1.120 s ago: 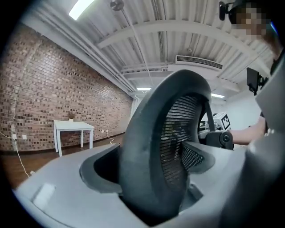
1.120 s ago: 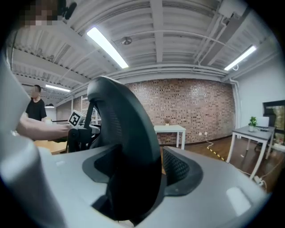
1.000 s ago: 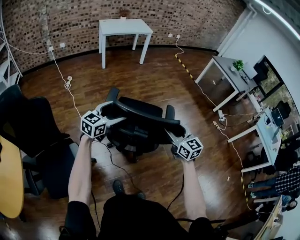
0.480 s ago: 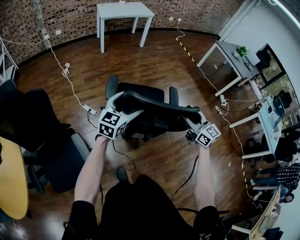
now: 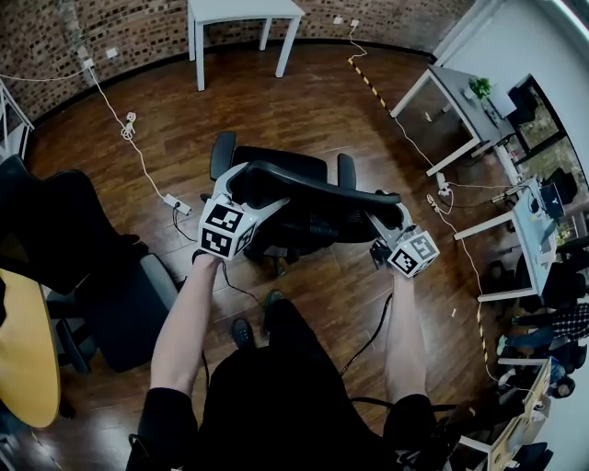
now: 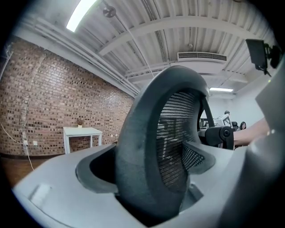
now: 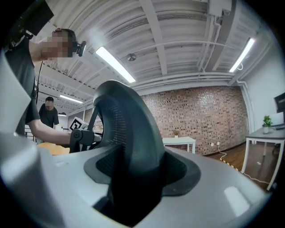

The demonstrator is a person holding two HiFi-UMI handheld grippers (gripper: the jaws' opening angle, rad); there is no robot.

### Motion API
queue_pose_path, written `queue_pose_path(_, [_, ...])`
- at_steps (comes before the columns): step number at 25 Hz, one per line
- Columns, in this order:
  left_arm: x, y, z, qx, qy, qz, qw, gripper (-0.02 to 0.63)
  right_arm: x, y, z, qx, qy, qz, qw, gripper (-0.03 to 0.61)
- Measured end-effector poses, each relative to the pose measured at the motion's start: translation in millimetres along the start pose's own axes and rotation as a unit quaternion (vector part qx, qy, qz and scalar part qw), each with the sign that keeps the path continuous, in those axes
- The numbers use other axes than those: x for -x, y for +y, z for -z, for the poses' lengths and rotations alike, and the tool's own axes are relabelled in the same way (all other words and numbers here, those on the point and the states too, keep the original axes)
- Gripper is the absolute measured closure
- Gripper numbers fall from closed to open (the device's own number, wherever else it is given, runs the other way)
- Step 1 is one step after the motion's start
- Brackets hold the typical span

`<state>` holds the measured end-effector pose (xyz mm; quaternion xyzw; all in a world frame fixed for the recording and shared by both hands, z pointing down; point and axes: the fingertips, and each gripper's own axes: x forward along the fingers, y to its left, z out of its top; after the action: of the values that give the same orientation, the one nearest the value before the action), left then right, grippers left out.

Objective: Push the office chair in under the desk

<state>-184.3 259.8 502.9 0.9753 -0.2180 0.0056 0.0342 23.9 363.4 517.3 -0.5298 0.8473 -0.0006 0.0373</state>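
Note:
A black mesh office chair [image 5: 293,213] stands on the wood floor, its back turned to me. My left gripper [image 5: 247,180] clasps the left end of the backrest rim [image 5: 317,187], and my right gripper [image 5: 386,219] clasps the right end. In the left gripper view the rim [image 6: 147,142] fills the gap of the left gripper [image 6: 149,165], pads against it. The right gripper [image 7: 133,174] has the rim [image 7: 129,120] between its jaws, which are opening slightly. The white desk [image 5: 244,9] stands ahead by the brick wall.
Another black chair [image 5: 55,230] and a yellow tabletop [image 5: 18,350] are at my left. A cable with a power strip [image 5: 177,204] lies on the floor left of the chair. Grey desks [image 5: 460,87] and striped floor tape [image 5: 368,78] are on the right.
The chair and both grippers have moved forward toward the white desk, and I have stepped after them. Both grippers keep their hold on the backrest rim.

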Motion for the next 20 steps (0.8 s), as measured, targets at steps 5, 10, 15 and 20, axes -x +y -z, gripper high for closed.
queue_pose_path(5, [-46,-2,3,0.004,0.010,0.000,0.9999,0.068,-1,-48,-3,-0.002,0.000,-0.009,1.000,0.310])
queue_pose_path(10, [-88,-14,1,-0.005,-0.005,-0.028,0.9996,0.064,7,-93,-4,-0.006,-0.002,-0.034,0.999,0.314])
queue_pose_path(15, [-122,-18,16,-0.003,-0.020,-0.045,0.9988,0.063,6,-131,11,-0.001,0.002,-0.060,0.998,0.316])
queue_pose_path(20, [-202,-49,-6,-0.011,-0.024,-0.072,0.9971,0.063,27,-217,-15,-0.008,-0.001,-0.095,0.995,0.318])
